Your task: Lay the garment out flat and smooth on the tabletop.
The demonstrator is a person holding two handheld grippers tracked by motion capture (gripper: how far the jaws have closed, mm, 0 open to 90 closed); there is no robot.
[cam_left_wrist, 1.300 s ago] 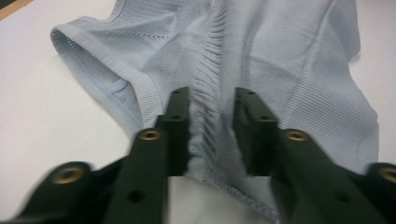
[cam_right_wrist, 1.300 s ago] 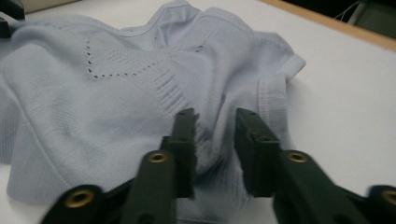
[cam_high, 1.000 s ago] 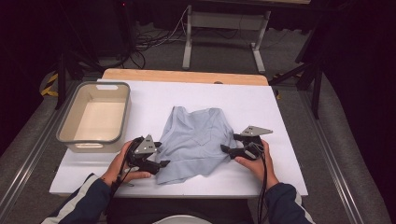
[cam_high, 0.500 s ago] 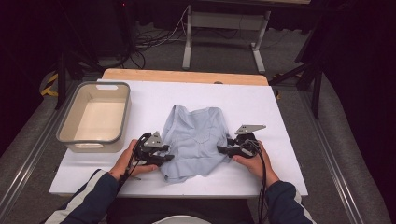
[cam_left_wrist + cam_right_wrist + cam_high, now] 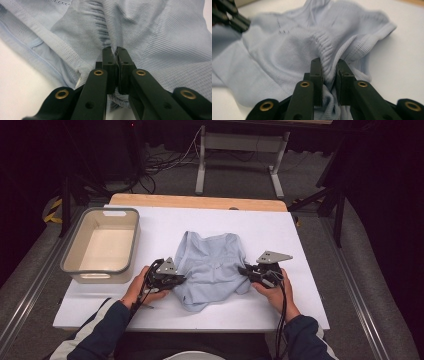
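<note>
The light-blue garment (image 5: 212, 267) lies crumpled mid-table, between the 2 grippers, its long axis running near to far. The left gripper (image 5: 176, 279) has just clamped tight on its left edge; the right gripper (image 5: 246, 270) has just been closing on a bunched fold at its right edge, apparently pinching it. The bin (image 5: 80, 254) sits left.

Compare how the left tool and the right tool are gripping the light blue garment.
The left tool has its jaws pressed almost together on a thin fold of the light blue garment; the right tool holds a thicker bunch, so its jaws stand further apart. The left tool grips the garment's left edge, the right tool its right edge. Both have just been closing, and both pinch cloth with the garment lying on the white table.
</note>
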